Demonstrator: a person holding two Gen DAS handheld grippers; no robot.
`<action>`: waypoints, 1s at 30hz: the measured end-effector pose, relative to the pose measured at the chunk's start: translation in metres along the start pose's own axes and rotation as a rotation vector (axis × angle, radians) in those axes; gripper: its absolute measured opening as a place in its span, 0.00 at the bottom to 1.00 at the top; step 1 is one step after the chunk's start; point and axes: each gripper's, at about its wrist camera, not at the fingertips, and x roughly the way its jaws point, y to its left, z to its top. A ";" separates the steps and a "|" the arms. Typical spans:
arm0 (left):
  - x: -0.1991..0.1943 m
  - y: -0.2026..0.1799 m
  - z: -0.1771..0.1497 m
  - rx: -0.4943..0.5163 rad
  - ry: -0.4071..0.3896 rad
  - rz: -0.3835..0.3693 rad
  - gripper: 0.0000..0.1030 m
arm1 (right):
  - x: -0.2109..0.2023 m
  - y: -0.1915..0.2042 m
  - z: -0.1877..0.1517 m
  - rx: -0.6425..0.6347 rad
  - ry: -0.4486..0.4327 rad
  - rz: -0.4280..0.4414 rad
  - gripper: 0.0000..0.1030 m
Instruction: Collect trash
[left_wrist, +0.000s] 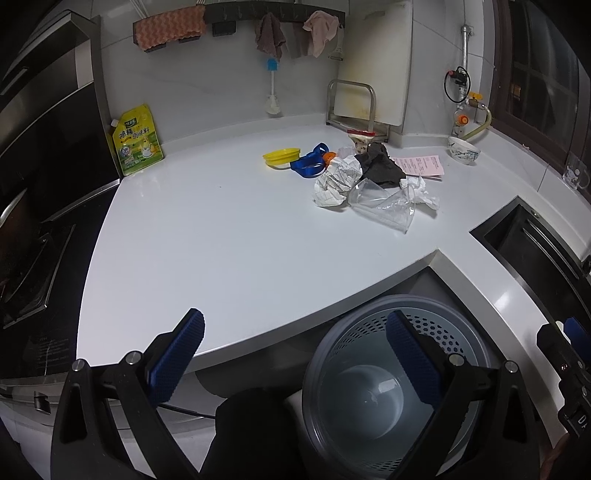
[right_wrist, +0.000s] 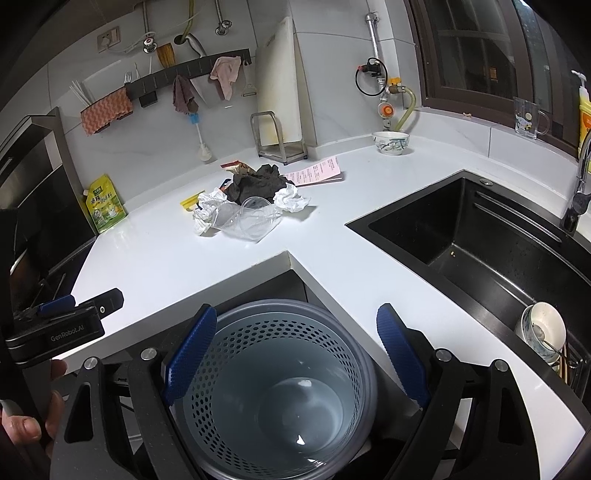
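Observation:
A pile of trash lies on the white counter (left_wrist: 207, 229): crumpled white paper (left_wrist: 338, 181), a black crumpled bag (left_wrist: 380, 166), a clear plastic wrapper (left_wrist: 384, 206), a blue strap (left_wrist: 308, 162) and a yellow lid (left_wrist: 281, 155). The pile also shows in the right wrist view, with the black bag (right_wrist: 255, 184) and the clear wrapper (right_wrist: 251, 221). A grey perforated bin (right_wrist: 280, 387) stands on the floor below the counter's inner corner, also in the left wrist view (left_wrist: 391, 391). My left gripper (left_wrist: 295, 354) is open and empty over the counter's front edge. My right gripper (right_wrist: 295, 350) is open and empty above the bin.
A black sink (right_wrist: 480, 236) holds bowls at the right. A yellow seasoning pouch (left_wrist: 138, 140), a cutting board rack (left_wrist: 351, 107), a pink paper (left_wrist: 421, 164) and a bowl (left_wrist: 463, 149) stand along the back. A stove (left_wrist: 26, 258) is at the left.

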 end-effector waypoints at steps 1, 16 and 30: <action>0.000 0.000 0.000 0.001 0.001 -0.001 0.94 | 0.000 0.000 0.001 0.001 0.000 0.001 0.82; -0.001 0.003 0.005 -0.003 0.002 -0.003 0.94 | -0.001 0.001 0.004 -0.002 0.002 0.001 0.82; 0.003 0.009 0.003 -0.010 0.006 0.000 0.94 | 0.004 0.003 -0.002 -0.001 0.012 0.003 0.82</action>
